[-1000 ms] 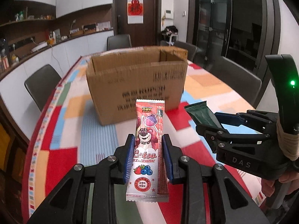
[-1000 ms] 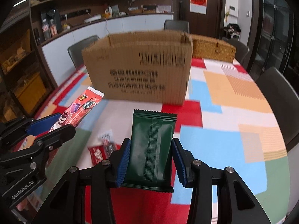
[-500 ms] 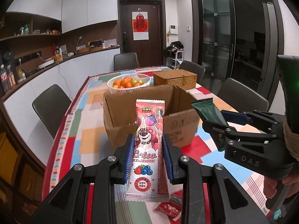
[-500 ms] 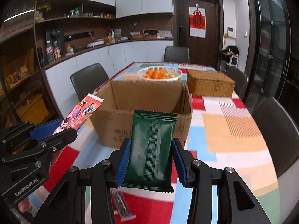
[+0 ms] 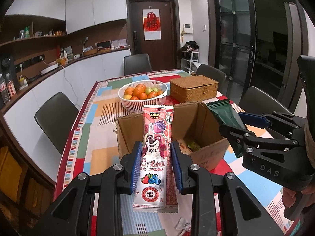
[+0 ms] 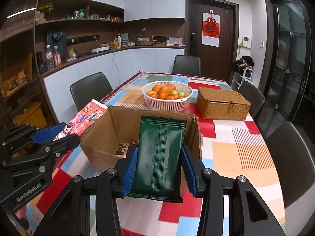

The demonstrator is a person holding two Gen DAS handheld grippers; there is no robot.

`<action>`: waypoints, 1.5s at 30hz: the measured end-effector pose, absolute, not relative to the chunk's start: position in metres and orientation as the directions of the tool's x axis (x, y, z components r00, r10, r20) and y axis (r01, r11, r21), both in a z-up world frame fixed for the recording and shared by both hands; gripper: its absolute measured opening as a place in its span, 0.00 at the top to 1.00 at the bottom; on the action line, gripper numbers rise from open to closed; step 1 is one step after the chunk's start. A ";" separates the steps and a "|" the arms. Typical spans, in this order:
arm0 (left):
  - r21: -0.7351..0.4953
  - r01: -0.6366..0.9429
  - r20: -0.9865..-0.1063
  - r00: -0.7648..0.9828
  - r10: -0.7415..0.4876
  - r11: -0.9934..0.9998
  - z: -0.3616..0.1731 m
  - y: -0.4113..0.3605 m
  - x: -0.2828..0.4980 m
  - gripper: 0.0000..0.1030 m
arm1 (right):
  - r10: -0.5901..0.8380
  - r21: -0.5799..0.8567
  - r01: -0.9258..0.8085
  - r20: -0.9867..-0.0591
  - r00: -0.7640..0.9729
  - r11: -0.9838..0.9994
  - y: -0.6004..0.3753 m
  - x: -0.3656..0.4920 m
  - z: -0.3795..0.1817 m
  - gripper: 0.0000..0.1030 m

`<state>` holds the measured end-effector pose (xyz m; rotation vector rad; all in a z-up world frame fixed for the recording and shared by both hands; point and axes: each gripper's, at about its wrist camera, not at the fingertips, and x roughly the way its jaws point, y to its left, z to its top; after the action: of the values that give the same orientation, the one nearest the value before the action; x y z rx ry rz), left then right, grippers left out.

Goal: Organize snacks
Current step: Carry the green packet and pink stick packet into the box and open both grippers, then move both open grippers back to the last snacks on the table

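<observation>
My left gripper point(image 5: 156, 163) is shut on a pink Lotso snack packet point(image 5: 157, 149), held upright above the near wall of an open cardboard box point(image 5: 212, 155). My right gripper point(image 6: 158, 167) is shut on a dark green snack packet point(image 6: 160, 157), held over the box's near right side. The box point(image 6: 98, 147) holds a few small snacks on its floor. In the left wrist view the right gripper point(image 5: 244, 123) with the green packet point(image 5: 226, 114) is at the right. In the right wrist view the left gripper point(image 6: 51, 133) with the pink packet point(image 6: 82, 120) is at the left.
A white basket of oranges and green fruit point(image 5: 142, 94) and a wicker box point(image 5: 194, 88) stand behind the cardboard box on the patchwork tablecloth point(image 6: 236, 153). A small loose packet point(image 5: 184, 225) lies on the table below the left gripper. Dark chairs surround the table.
Both grippers have risen and moved forward with their packets; the box, first seen from the side, now shows from above with its inside visible.
</observation>
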<state>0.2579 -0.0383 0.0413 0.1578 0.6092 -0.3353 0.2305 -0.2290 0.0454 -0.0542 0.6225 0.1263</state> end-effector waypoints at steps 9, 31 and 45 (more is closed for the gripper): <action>0.042 0.340 -0.631 0.738 -0.238 0.940 0.032 -0.043 0.292 0.71 | 0.092 -0.022 -0.132 -0.603 0.793 0.991 -0.229 0.265 0.043 0.56; 0.097 0.240 -0.619 0.774 -0.130 0.966 0.038 -0.035 0.287 0.47 | 0.085 -0.022 -0.121 -0.590 0.803 0.992 -0.235 0.275 0.047 0.40; 0.109 0.261 -0.590 0.793 -0.149 0.959 0.033 -0.027 0.198 0.43 | 0.171 0.004 -0.201 -0.540 0.824 0.980 -0.225 0.190 0.044 0.40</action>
<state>0.1982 -0.0265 0.0331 0.1887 0.6168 -0.2215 0.1896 -0.2246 0.0444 -0.0542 0.5690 0.1983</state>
